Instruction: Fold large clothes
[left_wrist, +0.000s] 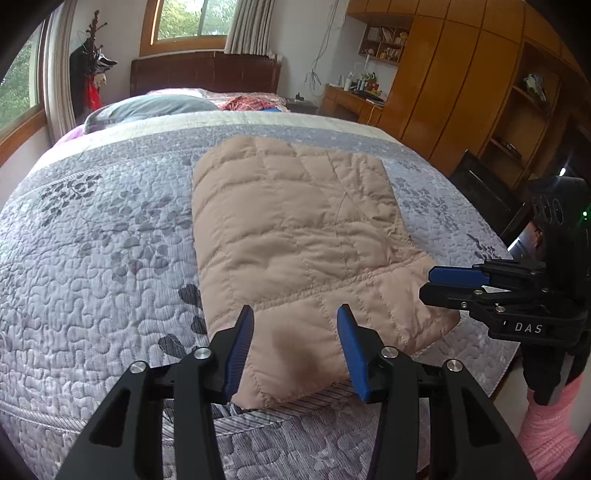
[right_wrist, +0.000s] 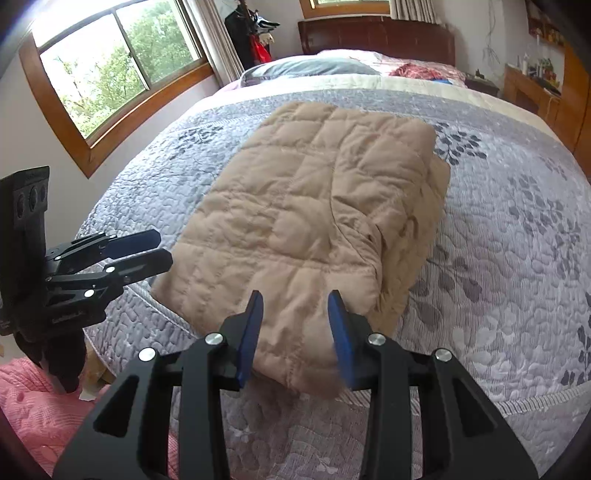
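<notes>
From the left wrist, a grey quilted bedspread (left_wrist: 92, 258) is seen before wooden cabinets (left_wrist: 461, 92). The folded tan jacket (left_wrist: 295, 229) lies beyond the left gripper (left_wrist: 295, 321), whose jaws stand apart and empty.

From the right wrist, the right gripper (right_wrist: 295, 306) is likewise parted over the jacket's near edge; contact cannot be told.

the left claw (left_wrist: 295, 350) is matte black plastic with two angular arms, triangular cut-outs and round silver screws at the joints; its fingers (left_wrist: 242, 354) carry ribbed blue pads. the right claw (right_wrist: 295, 338) is built the same, and its side bears white letters "das". a black glove (right_wrist: 61, 360) and a pink knitted sleeve (left_wrist: 550, 435) cover each hand and forearm.
</notes>
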